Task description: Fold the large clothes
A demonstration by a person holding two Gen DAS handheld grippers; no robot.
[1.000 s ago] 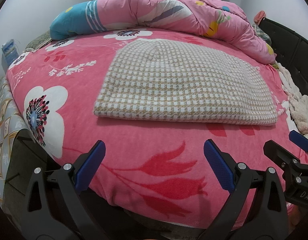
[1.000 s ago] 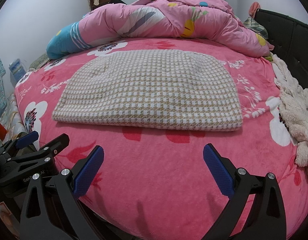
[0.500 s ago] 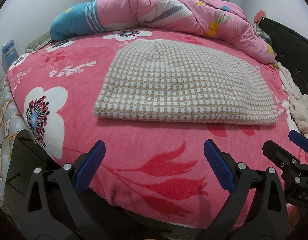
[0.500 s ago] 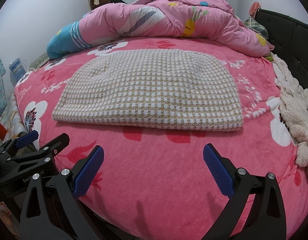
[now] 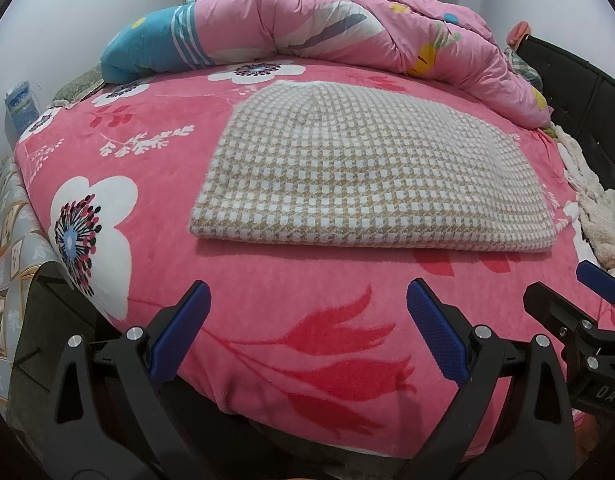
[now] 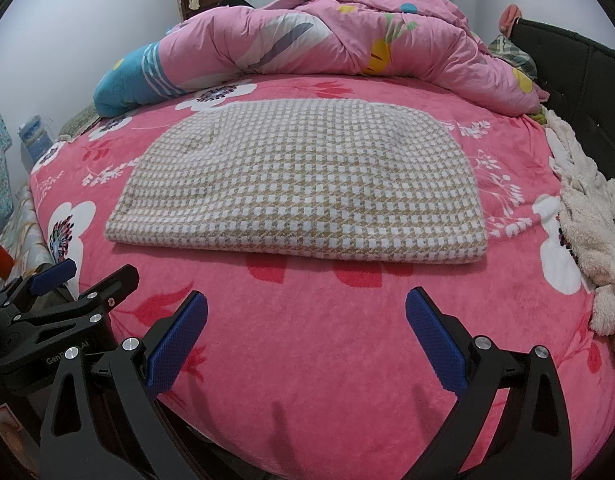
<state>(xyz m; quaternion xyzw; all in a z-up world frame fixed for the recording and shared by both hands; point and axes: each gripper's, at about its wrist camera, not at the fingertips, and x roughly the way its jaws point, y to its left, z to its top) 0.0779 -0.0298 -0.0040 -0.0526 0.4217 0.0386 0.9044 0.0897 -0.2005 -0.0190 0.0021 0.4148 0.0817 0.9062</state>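
A beige and white houndstooth garment lies folded flat in a neat rectangle on the pink floral bed cover; it also shows in the right wrist view. My left gripper is open and empty, held near the bed's front edge, short of the garment. My right gripper is open and empty at the same front edge. The right gripper shows at the right rim of the left wrist view, and the left gripper at the left rim of the right wrist view.
A rolled pink and blue quilt lies along the far side of the bed. A cream fleece item lies at the right edge beside the black headboard. A grey patterned sheet hangs at the left.
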